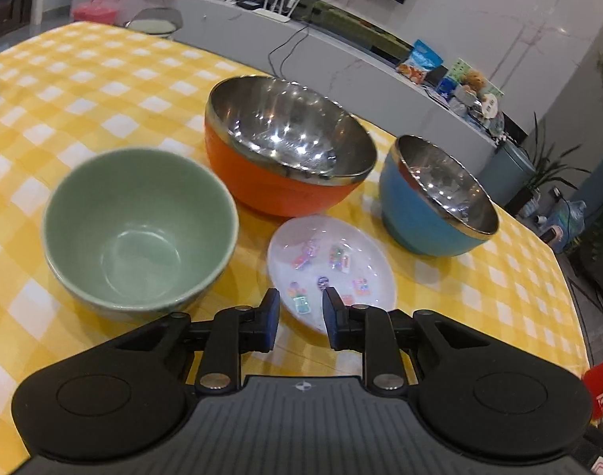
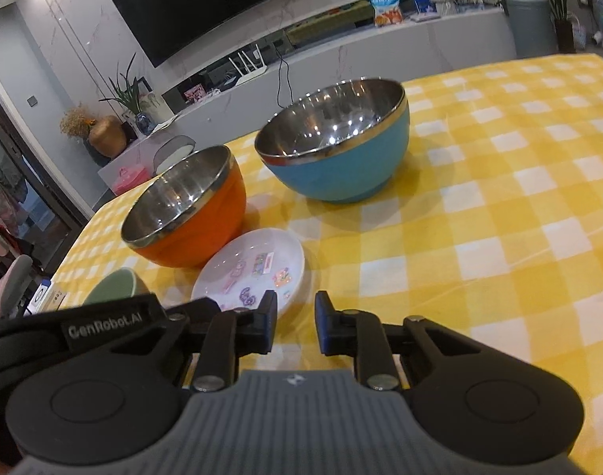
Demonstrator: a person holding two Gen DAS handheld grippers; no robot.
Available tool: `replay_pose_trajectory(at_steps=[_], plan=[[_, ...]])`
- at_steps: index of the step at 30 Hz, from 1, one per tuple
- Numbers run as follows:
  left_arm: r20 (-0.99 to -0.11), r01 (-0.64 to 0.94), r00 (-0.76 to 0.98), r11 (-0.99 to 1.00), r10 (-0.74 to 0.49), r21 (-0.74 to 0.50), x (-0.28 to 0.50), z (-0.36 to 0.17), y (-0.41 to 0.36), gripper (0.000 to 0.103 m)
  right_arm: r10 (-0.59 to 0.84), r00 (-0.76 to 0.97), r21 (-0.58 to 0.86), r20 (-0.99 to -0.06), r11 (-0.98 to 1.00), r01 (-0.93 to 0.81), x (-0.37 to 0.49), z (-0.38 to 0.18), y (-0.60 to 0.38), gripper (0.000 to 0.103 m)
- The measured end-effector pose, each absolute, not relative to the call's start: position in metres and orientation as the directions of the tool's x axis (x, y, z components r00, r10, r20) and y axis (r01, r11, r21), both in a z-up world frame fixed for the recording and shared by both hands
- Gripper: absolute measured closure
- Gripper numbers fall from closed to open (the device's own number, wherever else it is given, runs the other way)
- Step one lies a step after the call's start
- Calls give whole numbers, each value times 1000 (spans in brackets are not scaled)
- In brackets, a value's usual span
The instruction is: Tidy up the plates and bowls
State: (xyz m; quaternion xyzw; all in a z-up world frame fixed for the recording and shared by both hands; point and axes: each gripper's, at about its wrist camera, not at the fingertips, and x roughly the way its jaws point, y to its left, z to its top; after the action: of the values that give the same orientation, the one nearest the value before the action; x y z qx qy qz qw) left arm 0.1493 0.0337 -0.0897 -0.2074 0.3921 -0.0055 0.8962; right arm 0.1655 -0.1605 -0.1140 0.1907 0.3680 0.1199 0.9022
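A small white plate (image 1: pixel 333 273) with coloured stickers is being framed near the table's (image 1: pixel 103 79) front edge, between a green bowl (image 1: pixel 139 229), an orange bowl (image 1: pixel 285 154) and a blue bowl (image 1: pixel 436 198). The left gripper (image 1: pixel 301 316) is being held parted above its rim, perhaps not touching. The right gripper (image 2: pixel 296 324) is being held parted just beside it, empty.

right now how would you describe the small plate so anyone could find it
On the yellow checked tablecloth, look between the orange steel-lined bowl and the blue steel-lined bowl. The shallow white plate lies there, the only flat dish, with small colourful stickers inside.
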Motion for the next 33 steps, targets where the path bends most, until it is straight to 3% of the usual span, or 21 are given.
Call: replay_pose_trajectory(at_steps=[4,8,33], plan=[[-703,-179,689,899,-175,-399,152,-95,36,78,365,695,444,-620,893,-73,175,-121,-159,85],[-701,-192,693,894,-169,-406,152,-96,38,89,375,696,453,-613,888,-79,177,-123,-158,94],[-694,-174,687,878,-216,-446,82,-34,46,93,365,711,480,-601,876,-44,91,-63,-163,96]])
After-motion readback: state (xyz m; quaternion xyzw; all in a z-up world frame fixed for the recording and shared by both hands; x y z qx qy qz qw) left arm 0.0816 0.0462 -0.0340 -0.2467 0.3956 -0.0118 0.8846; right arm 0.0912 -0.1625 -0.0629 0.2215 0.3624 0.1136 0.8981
